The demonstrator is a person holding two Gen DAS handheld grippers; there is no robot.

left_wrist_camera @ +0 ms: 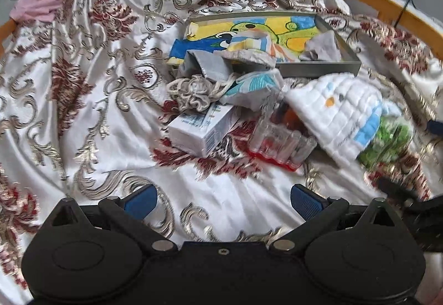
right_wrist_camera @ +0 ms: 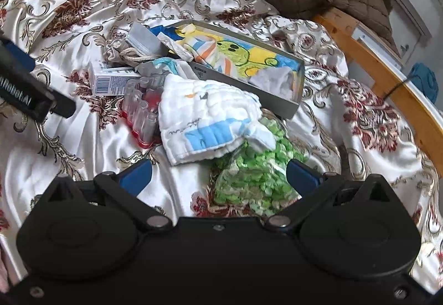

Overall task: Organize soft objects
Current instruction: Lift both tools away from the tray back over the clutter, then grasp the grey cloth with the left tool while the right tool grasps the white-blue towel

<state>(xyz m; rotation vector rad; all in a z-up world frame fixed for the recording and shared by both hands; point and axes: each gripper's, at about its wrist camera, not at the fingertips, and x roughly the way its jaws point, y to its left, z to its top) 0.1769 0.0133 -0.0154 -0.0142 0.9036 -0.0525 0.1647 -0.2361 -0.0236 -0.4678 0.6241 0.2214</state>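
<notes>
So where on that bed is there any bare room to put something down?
Bare bedspread lies left of the white carton, and in front of the left claw. More shows right of the grey tray. It is crowded around the quilted cloth, clear plastic holder and green bag.

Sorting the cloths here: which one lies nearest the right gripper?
The white quilted cloth with the blue stripe, draped over the green bag just ahead of the right gripper. The other cloths lie farther back, in or against the grey tray.
</notes>
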